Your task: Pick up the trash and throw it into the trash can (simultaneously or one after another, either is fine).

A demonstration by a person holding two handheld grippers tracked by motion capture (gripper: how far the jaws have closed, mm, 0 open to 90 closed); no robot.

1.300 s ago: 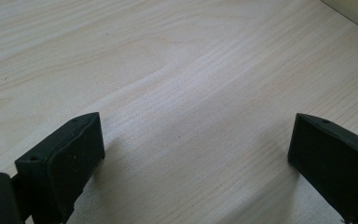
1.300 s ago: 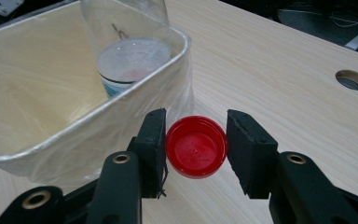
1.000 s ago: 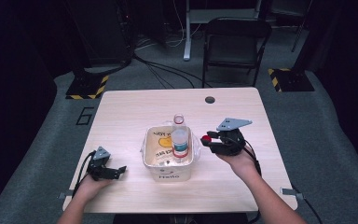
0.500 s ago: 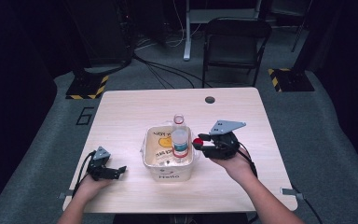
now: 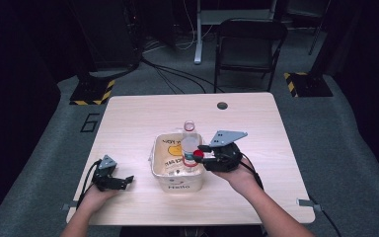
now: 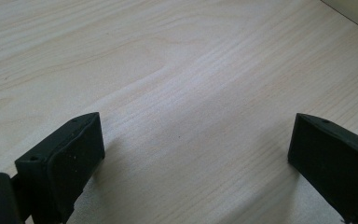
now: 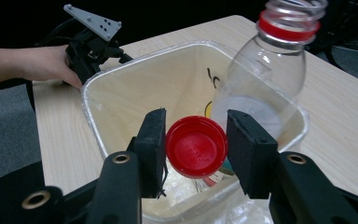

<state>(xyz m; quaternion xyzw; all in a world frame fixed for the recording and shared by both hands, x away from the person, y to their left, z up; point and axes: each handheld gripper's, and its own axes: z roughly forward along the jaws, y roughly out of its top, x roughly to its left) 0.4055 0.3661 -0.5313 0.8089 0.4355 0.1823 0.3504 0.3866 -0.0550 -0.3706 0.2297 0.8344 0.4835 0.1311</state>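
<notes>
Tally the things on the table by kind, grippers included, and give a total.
Bottles: 1, a clear bottle with no cap on, standing in the tub
Caps: 1, a red cap held between the right gripper's jaws
Tubs: 1, a cream tub
Grippers: 2, the left gripper and the right gripper
Total: 5

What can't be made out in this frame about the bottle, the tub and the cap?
- Bottle base: right gripper view, hidden behind the right claw and red cap.
- Bottle label: high view, too small to read.
- Tub print: high view, blurred, partly hidden by the bottle.
- Tub floor: right gripper view, cut off by the claw.
- Left claw: left gripper view, jaws cut off by the bottom edge.
</notes>
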